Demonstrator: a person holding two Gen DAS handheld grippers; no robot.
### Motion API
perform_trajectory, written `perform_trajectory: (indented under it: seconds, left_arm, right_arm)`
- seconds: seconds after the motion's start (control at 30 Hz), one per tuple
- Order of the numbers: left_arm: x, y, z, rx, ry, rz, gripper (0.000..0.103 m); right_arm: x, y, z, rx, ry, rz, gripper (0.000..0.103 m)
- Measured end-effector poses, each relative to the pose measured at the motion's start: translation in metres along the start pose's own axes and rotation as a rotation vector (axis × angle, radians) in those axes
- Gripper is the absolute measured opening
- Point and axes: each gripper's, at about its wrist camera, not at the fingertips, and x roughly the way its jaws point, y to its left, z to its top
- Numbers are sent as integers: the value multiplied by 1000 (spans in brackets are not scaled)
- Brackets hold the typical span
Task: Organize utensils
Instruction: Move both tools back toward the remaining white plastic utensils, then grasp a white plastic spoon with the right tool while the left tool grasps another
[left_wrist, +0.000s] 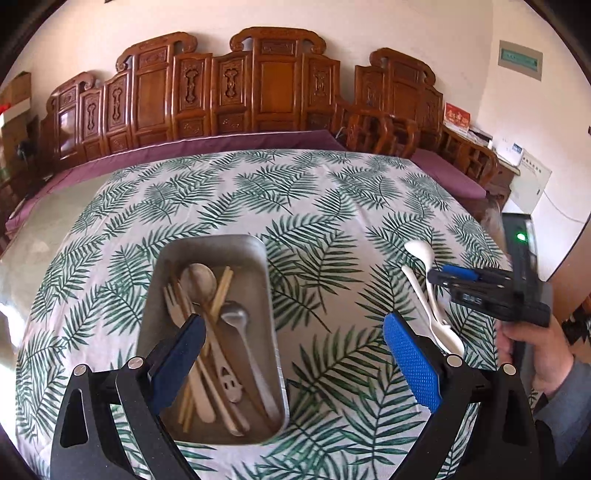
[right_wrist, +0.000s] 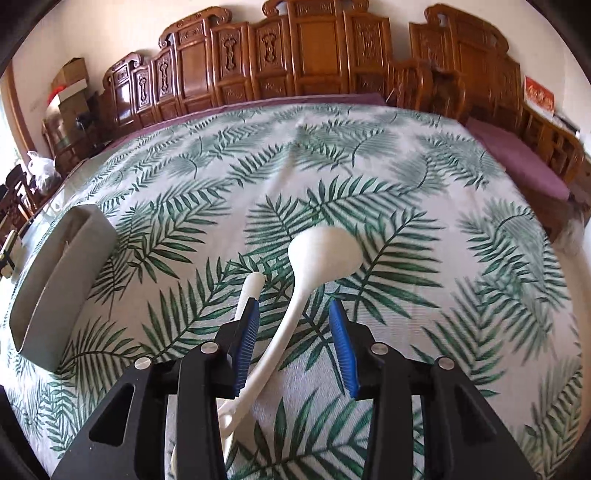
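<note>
Brushed metal tray (left_wrist: 258, 254) of wooden and steel cutlery, left tongs (left_wrist: 295, 365) wide open above, right tongs (right_wrist: 293, 341) parted around glossy white curved spoon (right_wrist: 321, 254), nothing gripped, leaf-print worktop (right_wrist: 406, 177)

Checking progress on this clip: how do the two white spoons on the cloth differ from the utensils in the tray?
The white spoons lie loose on the tablecloth; the tray utensils sit piled inside the metal tray. The spoons are white, the tray utensils metal and wood-coloured. The right gripper straddles one spoon, open; the left gripper hangs open over the tray.
</note>
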Motion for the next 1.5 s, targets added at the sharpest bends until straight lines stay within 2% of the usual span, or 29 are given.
perform_trajectory:
  seconds: [0.2,0.27,0.33,0.4,0.7,0.83,0.93,1.13,1.33,1.5]
  left_arm:
    - [6,-22,-5,18,30,2,93]
    - [7,-29,-7,19,39,3,93]
    - [9,-35,-8,14,48,1,93]
    - [12,-41,-9,5,61,-5,93]
    - [42,-82,-15,56,131,1,93]
    - [58,-105,-15,90,151,-4,93]
    - [71,-117,-13,112,163,0,93]
    - [97,-137,-8,141,195,-4,93]
    - [118,-154,-1,151,238,-38,72]
    - [135,-166,0,153,287,-50,45]
  right_arm:
    - [14,4,1,-68,21,-47,39]
    - [14,1,1,-67,23,-41,33]
    - [13,-5,1,-65,30,-48,16]
    - [12,-11,2,-54,36,-33,10]
    - [-9,-37,-6,-34,30,17,5]
    - [-17,-43,-9,-60,20,15,4]
    - [-18,-50,-10,-44,29,36,4]
    - [-32,-67,-7,1,-8,76,4]
    - [-33,-83,-6,40,-9,77,4]
    - [-31,-83,-6,40,-7,83,4]
